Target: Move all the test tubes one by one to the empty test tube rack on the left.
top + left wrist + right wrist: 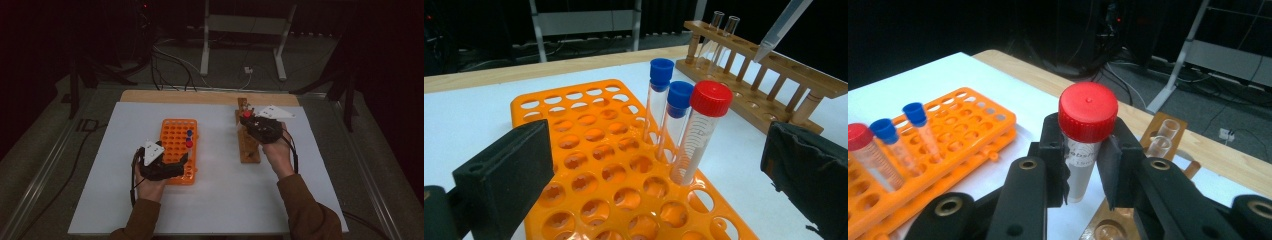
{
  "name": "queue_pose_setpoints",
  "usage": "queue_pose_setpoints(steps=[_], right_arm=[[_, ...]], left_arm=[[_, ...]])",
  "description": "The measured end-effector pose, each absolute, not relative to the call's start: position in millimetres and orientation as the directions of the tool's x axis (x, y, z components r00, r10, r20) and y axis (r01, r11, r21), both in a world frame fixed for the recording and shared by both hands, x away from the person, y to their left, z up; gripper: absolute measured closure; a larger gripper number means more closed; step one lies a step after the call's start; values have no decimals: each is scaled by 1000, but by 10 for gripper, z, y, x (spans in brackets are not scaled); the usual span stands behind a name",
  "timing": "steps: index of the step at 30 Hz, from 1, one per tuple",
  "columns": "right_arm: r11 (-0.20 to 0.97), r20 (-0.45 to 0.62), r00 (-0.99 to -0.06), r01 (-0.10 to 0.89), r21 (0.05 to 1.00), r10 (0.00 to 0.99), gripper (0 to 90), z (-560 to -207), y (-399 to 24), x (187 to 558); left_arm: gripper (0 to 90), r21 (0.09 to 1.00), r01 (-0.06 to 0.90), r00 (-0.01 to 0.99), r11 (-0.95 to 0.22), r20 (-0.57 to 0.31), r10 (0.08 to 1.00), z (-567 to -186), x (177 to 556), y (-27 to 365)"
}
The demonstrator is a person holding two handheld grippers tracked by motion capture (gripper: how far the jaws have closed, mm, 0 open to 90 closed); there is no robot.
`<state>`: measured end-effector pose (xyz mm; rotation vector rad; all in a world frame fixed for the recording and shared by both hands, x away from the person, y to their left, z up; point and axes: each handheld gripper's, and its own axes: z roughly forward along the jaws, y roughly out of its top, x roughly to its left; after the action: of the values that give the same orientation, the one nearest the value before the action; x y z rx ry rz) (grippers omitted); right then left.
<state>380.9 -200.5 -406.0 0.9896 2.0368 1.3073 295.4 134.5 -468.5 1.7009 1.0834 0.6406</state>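
while the right gripper [1083, 175] is clamped on a red-capped tube [1084, 145], that tube stands upright, its long axis vertical, red cap on top and its clear body running down between the two black jaws. the pads press on its upper body just under the cap, one on each side, so the cap sits above the jaws and the lower end hangs free below them. in the right gripper view the tube's lower end is above the white table [948, 80], just beside the near end of the wooden rack [1168, 135], where two open glass tubes [1162, 137] stand. in the high view the right gripper [260, 127] is over the wooden rack [248, 147], with the red cap [247, 114] showing at its far end, pointing away from the person.

the left gripper [162, 162] rests at the near end of the orange rack [176, 137], its jaws wide apart and closed on nothing; the left gripper view shows the orange rack [589, 150] between them. three capped tubes stand upright in that rack near its right edge: two blue-capped tubes [674, 115] and a second red-capped one [701, 135], nearest the gripper. they are well apart from the tube held over the wooden rack. in that same view the held tube's conical tip [781, 27] slants down toward the wooden rack [764, 75].
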Motion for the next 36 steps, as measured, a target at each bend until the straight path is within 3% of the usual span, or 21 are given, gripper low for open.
queue_pose_setpoints(steps=[22,36], right_arm=[[270,11,-667,317,909,745,744,-4112,-1824,3603],[312,4,-711,313,897,703,743,-4124,-1698,3447]], left_arm=[[8,931,337,459,-137,-36,888,-4629,2938,1285],[9,936,282,505,-212,43,862,-4513,2895,1009]])
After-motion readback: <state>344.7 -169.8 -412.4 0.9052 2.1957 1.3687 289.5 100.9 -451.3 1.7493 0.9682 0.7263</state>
